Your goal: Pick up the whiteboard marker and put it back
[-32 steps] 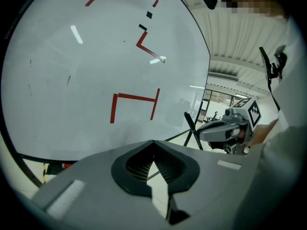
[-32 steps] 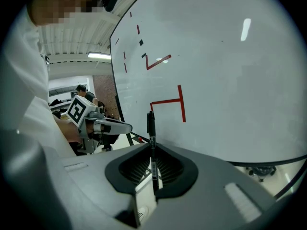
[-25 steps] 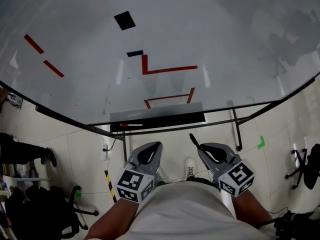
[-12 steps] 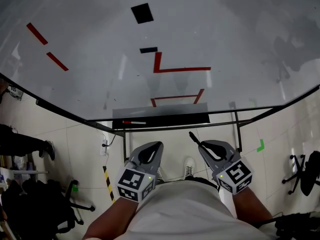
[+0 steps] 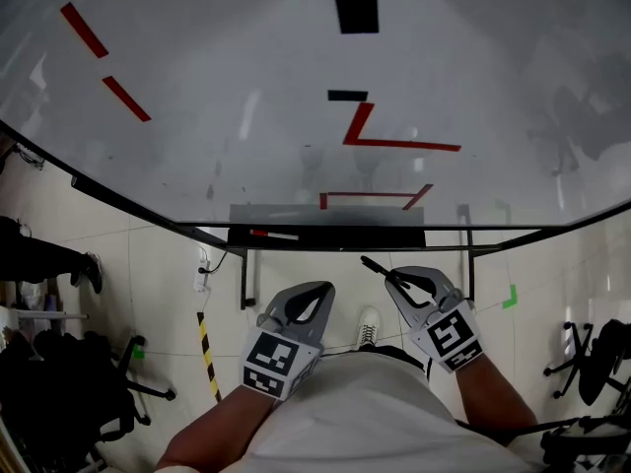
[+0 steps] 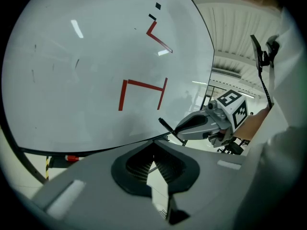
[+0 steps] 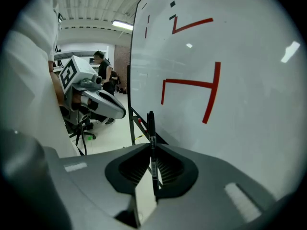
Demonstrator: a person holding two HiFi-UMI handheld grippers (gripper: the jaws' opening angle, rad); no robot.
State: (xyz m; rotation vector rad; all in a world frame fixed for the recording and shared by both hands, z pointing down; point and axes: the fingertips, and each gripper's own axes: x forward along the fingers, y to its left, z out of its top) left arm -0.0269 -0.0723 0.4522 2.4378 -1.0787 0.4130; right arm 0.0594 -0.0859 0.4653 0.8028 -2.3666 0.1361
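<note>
whiteboard (image 5: pixel 246 87) ahead | right gripper (image 5: pixel 392 276) jaws clamp black marker (image 7: pixel 151 133) | left gripper (image 5: pixel 317 292) jaws together, empty

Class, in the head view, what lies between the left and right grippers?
Tiled floor and one white shoe lie between the left gripper and right gripper, shown in the head view.

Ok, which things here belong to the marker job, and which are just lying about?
Job: black marker, held in the right gripper; whiteboard tray; whiteboard.
Lying about: red marker on the tray; office chair; striped floor tape.
</note>
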